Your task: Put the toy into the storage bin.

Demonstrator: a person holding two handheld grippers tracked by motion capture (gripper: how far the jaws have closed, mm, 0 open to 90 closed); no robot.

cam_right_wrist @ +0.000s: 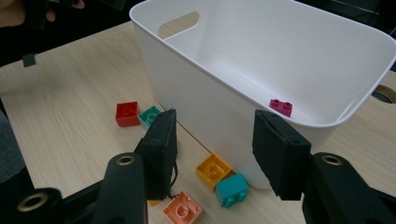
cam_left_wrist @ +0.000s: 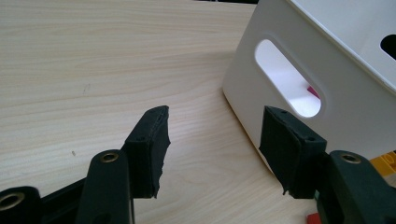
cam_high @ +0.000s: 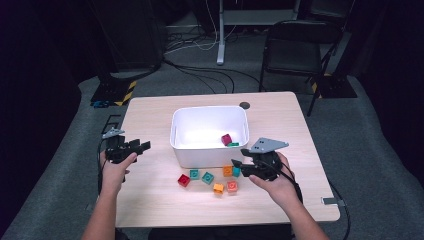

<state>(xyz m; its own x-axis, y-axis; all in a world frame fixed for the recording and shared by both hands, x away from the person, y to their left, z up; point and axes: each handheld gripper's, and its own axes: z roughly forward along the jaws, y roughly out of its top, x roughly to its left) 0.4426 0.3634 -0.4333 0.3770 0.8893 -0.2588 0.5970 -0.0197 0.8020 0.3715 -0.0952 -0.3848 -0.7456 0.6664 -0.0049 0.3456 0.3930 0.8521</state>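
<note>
While a white bin (cam_high: 210, 134) sat mid-counter (cam_high: 150, 200) with its long axis running left to right, loose bricks lay in a row in front of it. The right hand-held gripper (cam_high: 239, 163) hovered over the row's right end, jaws parted and empty, pointing left and down toward a yellow brick (cam_right_wrist: 213, 170) and a teal brick (cam_right_wrist: 232, 189) that touched each other just beside the bin's front wall. The teal brick's long axis ran roughly parallel to that wall. A salmon brick (cam_right_wrist: 183, 209) lay near them; a red brick (cam_right_wrist: 127, 113) and a green brick (cam_right_wrist: 149, 115) sat together farther left. A magenta brick (cam_right_wrist: 280, 107) lay inside the bin. The left hand-held gripper (cam_high: 140, 145) hung at the counter's left, jaws apart and empty, pointing right at the bin's handle slot (cam_left_wrist: 287, 77).
</note>
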